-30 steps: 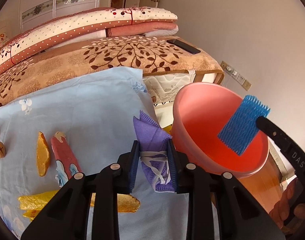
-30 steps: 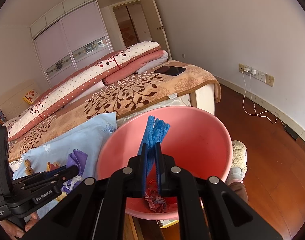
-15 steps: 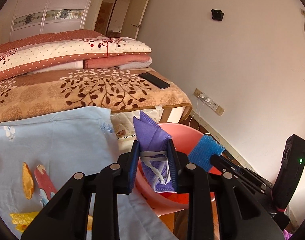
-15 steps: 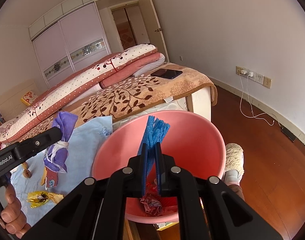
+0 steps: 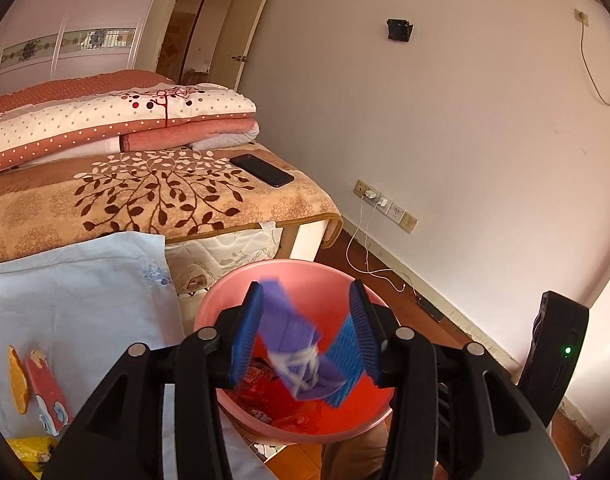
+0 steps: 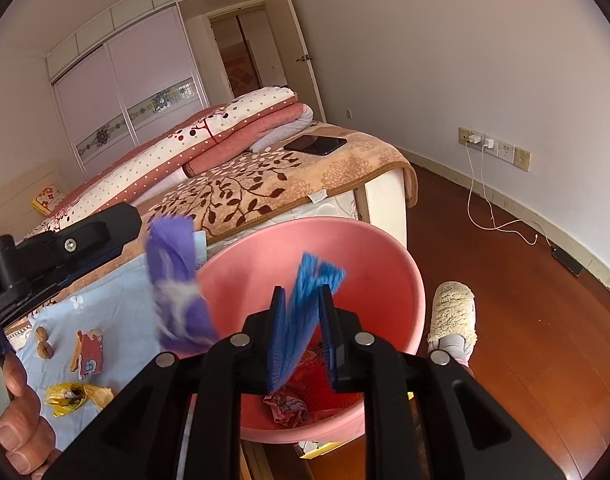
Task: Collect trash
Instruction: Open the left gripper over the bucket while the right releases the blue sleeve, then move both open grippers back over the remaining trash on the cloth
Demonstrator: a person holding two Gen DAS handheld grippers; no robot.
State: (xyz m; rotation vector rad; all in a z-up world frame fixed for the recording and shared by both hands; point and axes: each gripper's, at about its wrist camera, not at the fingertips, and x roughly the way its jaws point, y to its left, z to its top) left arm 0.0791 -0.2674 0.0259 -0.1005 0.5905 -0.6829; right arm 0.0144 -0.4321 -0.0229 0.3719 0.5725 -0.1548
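A pink basin stands beside the bed with crumpled red wrappers in its bottom. My left gripper hangs over it, jaws opening wide; a purple face mask drops, blurred, between them and touches neither pad. The right wrist view shows the same mask in the air over the basin's left rim, below a left finger. My right gripper is over the basin too, jaws opening. A blue foam net slides loose between them, blurred.
A light blue cloth on the bed carries an orange peel, a red wrapper, a yellow wrapper and two walnuts. A phone lies on the brown blanket. A slippered foot stands on the wooden floor.
The left gripper carried the mask up and right over the basin, then opened and let it go. The right gripper's jaws parted and the foam net began to slip.
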